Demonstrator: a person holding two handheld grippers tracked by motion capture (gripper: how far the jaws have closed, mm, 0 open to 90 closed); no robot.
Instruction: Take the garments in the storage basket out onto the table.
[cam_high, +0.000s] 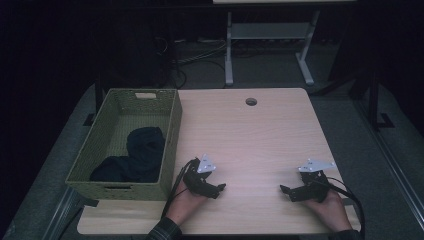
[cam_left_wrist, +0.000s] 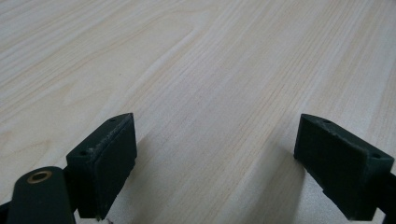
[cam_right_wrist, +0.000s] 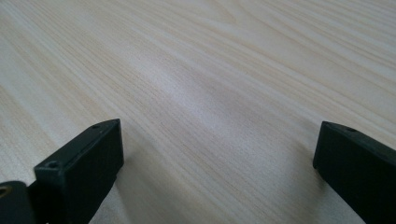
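The table (cam_high: 250, 135) has a flat top of pale wood with fine, straight grain and rounded corners; a small round hole (cam_high: 251, 102) sits near its far edge. I use this table as the landmark.

On the left part of the table, partly over its left edge, stands a rectangular basket (cam_high: 170, 145) of woven, olive-green material, with an open lattice weave and a cut-out handle in its far wall. Inside the basket lies a dark cloth (cam_high: 140, 155), soft and crumpled, in a loose heap that covers the near and middle part of the basket floor.

The left gripper (cam_high: 220, 188) rests low over the near part of the table, just beside the basket's near right corner. Its black, blocky jaws stand wide apart and hold nothing; in the left gripper view bare wood lies between the matte pads (cam_left_wrist: 109, 163).

The right gripper (cam_high: 283, 190) is over the near right part of the table, well apart from the basket. Its jaws are also spread apart with bare wood between them.
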